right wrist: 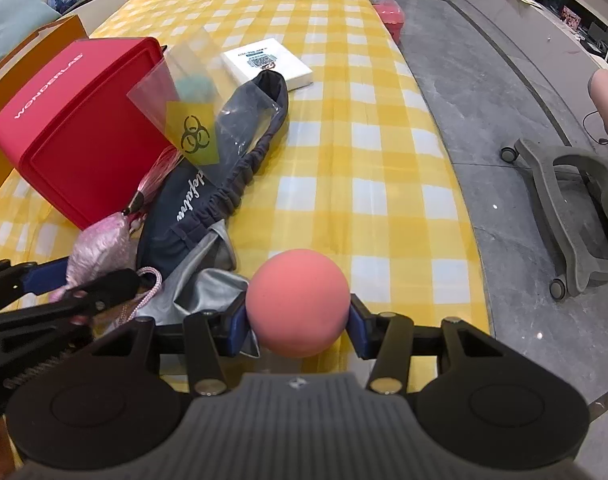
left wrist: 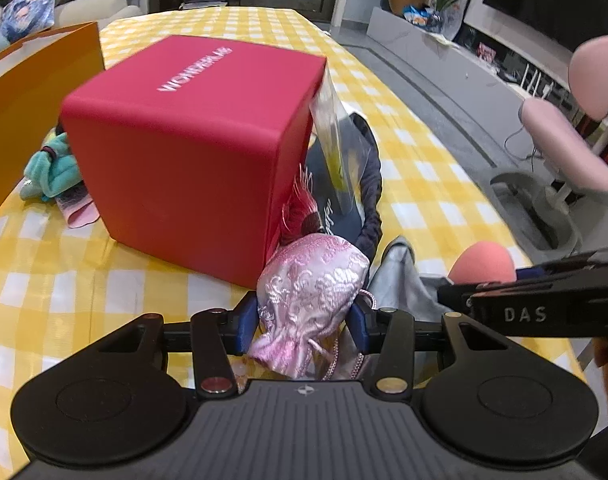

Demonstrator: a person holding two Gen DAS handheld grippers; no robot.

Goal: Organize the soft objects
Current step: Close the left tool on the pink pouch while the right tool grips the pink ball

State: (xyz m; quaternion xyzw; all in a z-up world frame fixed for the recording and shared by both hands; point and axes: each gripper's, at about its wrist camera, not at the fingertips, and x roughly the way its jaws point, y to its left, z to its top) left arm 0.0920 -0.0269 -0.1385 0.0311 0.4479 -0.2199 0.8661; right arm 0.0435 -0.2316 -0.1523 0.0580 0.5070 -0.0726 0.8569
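Note:
My left gripper (left wrist: 304,320) is shut on a pink brocade drawstring pouch (left wrist: 312,292), its blue pads pressing both sides; the same pouch (right wrist: 99,252) shows at the left of the right wrist view. My right gripper (right wrist: 297,322) is shut on a salmon-pink soft ball (right wrist: 297,300), which also peeks in at the right of the left wrist view as the ball (left wrist: 484,264). A dark navy fabric bag (right wrist: 207,184) with white script lies beside a red box (left wrist: 183,152), with a grey cloth (right wrist: 207,284) by it. A teal soft toy (left wrist: 51,168) lies behind the box.
The yellow checked tablecloth (right wrist: 364,160) covers the table, whose edge runs along the right. On it are a clear plastic bag with a biohazard label (right wrist: 191,120), a white booklet (right wrist: 267,64) and an orange carton wall (left wrist: 31,100). A pink chair (left wrist: 576,148) stands on the floor.

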